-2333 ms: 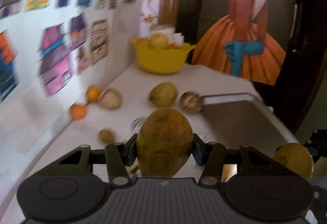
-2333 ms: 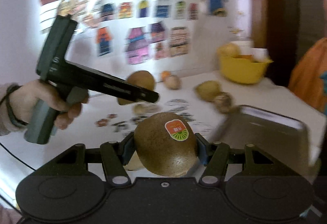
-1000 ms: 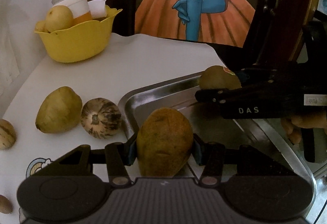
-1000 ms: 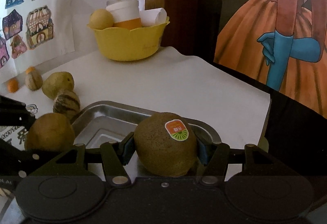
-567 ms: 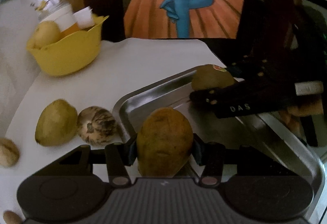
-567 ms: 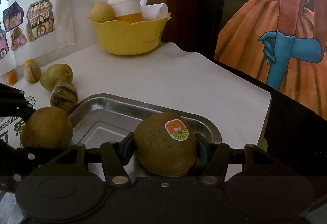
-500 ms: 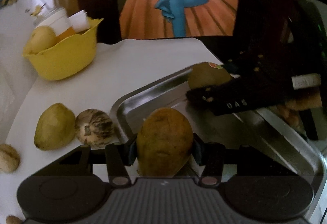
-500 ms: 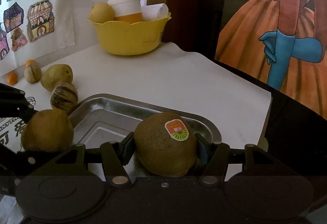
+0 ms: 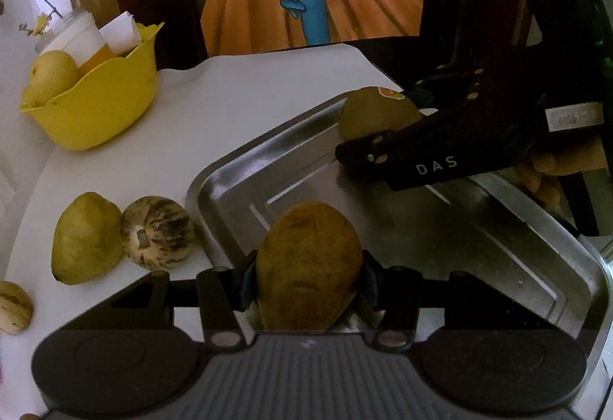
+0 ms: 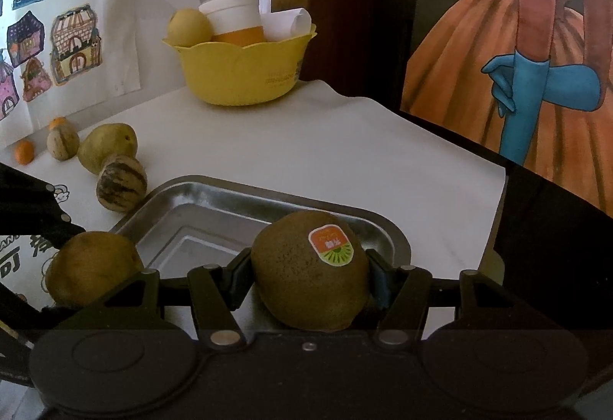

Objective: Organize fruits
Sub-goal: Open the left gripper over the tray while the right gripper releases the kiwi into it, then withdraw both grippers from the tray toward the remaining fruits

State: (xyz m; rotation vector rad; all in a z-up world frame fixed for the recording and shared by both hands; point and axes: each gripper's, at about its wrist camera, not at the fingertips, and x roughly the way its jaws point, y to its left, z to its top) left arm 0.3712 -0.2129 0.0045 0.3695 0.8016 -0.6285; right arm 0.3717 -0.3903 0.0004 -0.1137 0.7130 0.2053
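Since a second ago my left gripper [image 9: 308,282] has rolled slightly, still pinching a brown kiwi [image 9: 308,267] over the metal tray [image 9: 214,178]. My right gripper [image 10: 310,282] clamps a stickered kiwi [image 10: 306,270] over the tray's far corner, other fruit beside it.

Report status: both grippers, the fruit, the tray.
Left gripper shut on plain kiwi. Right gripper shut on stickered kiwi. Both over metal tray, tray floor bare. Nothing blocking the drop.
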